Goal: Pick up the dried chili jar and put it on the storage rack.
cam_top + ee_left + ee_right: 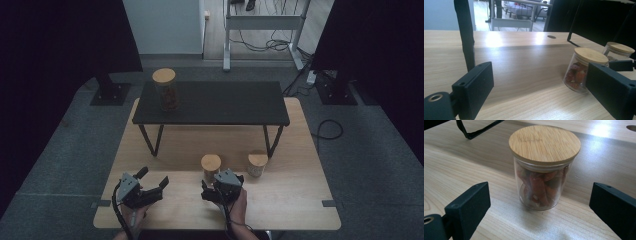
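A second jar (257, 163) stood right of centre in the high view, a taller one (165, 90) on the black shelf (225, 102) above. The glass jar (544, 167) — bamboo-lidded, holding reddish pieces — sat upright just ahead of the right gripper (221, 186), between its wide-open, empty jaws. The left gripper (142, 187) gaped empty too.

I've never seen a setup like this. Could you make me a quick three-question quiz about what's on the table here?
1. True or false: the right gripper has its jaws shut on the near jar.
2. How many jars with wooden lids are in the high view?
3. Where does the tall jar stand: A, on the wooden table; B, on the black shelf; C, on the floor?

Key: 1 false, the jaws stand open either side of it, apart from it. 2 three. 3 B.
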The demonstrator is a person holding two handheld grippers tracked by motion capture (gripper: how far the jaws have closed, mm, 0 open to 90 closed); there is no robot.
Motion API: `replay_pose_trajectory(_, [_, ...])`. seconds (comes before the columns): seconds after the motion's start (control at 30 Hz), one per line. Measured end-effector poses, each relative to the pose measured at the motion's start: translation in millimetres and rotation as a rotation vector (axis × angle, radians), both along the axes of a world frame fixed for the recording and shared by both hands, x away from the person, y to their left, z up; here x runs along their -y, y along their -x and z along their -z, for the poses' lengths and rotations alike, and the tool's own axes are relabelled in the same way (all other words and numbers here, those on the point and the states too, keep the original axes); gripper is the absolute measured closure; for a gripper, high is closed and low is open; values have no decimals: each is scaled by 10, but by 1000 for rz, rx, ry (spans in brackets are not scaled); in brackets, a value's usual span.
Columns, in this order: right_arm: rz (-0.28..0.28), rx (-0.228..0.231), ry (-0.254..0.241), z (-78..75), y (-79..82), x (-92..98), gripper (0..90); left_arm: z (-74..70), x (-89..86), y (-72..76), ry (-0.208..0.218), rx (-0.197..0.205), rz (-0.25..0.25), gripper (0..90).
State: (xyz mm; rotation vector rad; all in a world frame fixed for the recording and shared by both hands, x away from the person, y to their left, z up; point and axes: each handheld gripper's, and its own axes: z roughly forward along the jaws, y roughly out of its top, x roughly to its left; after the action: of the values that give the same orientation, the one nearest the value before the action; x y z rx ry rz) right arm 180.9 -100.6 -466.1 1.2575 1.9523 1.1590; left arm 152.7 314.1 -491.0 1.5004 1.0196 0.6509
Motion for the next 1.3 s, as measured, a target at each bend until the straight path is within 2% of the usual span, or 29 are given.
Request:
replay_pose_trajectory(0.47, [12,-16,23,43,-156,-87,41,9,-3,-16,1,-11,6,78])
replay_pose_trajectory(1.3, [15,-22,23,43,-325,-160,74,4,8,-41,-13,-27,21,81])
